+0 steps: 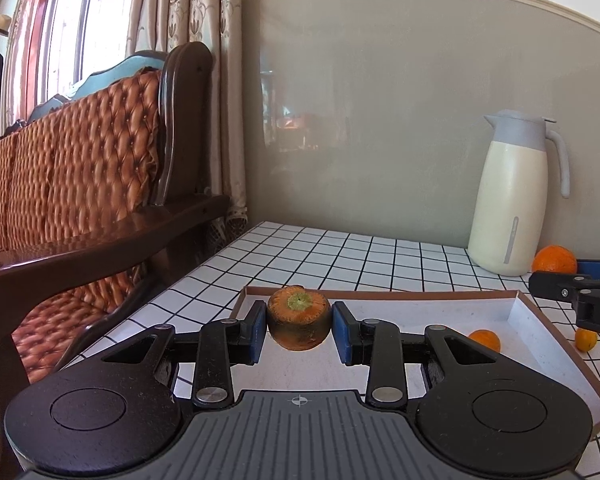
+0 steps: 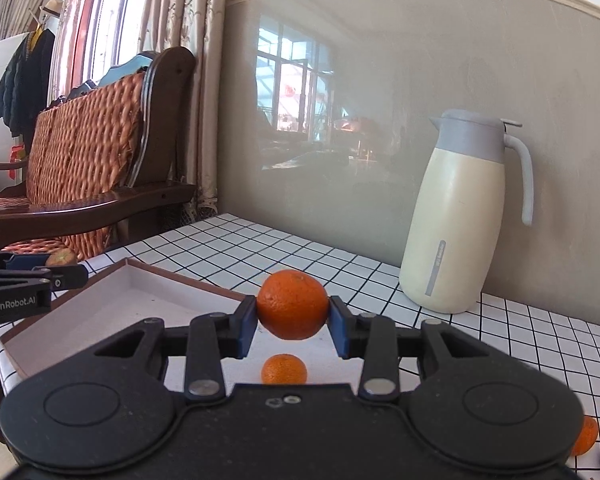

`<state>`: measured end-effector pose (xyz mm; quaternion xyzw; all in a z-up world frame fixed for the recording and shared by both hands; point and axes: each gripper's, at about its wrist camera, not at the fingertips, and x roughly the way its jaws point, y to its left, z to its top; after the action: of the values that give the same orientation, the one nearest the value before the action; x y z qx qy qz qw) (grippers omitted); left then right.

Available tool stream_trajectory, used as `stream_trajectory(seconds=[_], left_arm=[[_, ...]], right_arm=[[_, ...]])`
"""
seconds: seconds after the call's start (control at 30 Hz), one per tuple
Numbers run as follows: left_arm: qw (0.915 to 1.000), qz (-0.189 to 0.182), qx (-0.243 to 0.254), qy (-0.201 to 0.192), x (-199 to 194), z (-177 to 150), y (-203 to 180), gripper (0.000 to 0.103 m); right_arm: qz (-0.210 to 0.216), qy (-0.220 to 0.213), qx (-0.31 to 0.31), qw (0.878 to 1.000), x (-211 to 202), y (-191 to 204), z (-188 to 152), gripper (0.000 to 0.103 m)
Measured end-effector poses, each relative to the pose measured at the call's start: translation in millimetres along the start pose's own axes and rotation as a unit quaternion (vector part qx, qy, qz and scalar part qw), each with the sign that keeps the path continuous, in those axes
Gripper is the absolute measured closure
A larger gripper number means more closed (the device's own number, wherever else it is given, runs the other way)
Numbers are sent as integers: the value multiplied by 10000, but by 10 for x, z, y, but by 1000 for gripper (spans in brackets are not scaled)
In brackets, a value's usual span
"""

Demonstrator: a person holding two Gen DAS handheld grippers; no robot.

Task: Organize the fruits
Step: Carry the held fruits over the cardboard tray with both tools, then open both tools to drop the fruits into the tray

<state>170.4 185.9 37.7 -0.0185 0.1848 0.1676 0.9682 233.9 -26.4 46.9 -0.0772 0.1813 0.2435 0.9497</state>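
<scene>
Left wrist view: carrot stub (image 1: pixel 298 317), long axis seemingly toward camera.

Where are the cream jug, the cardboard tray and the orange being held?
cream jug (image 2: pixel 456 220), right wrist view, on its cream body.
cardboard tray (image 1: pixel 518 312), left wrist view, on its far right inner wall.
orange (image 2: pixel 293 304), right wrist view, on its front peel.

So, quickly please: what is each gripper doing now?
Left gripper: closed on the brownish fruit.
Right gripper: closed on the orange.
</scene>
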Motion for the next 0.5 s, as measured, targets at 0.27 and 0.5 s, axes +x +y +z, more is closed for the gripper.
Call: stream_trajectory(seconds=[0.27,0.5], left_arm=[[9999,40,-31,102,202,30,-12,68],[9996,189,-33,184,310,-17,-24,2]], right_arm=[[-32,159,123,9998,196,-129,3,74],[-273,185,158,9993,332,-204,-51,6]])
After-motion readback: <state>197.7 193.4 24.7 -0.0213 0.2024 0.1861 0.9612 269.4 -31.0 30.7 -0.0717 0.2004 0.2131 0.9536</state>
